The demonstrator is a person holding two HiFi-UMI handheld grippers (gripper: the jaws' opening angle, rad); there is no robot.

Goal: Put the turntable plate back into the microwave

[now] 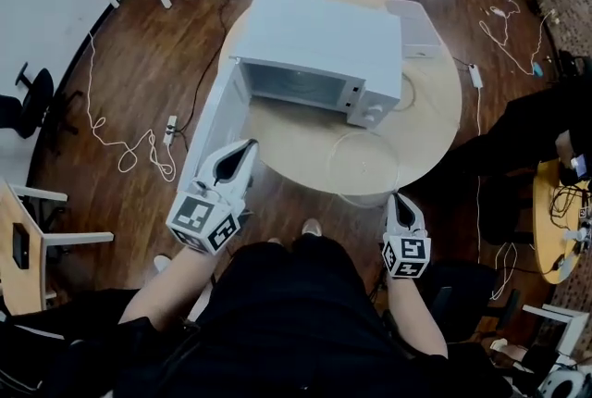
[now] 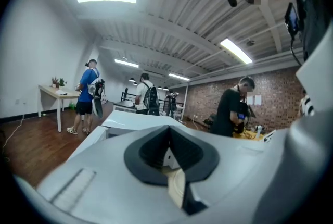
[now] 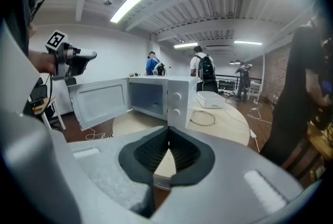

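Right claw (image 1: 400, 200), closed, points toward turntable plate (image 1: 363, 163) lying flat before microwave (image 1: 314, 54).

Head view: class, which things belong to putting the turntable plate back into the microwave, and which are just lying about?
Job:
turntable plate
microwave, door open
left gripper and right gripper, both shut, empty

Lying about:
white box
cable loop
power strip
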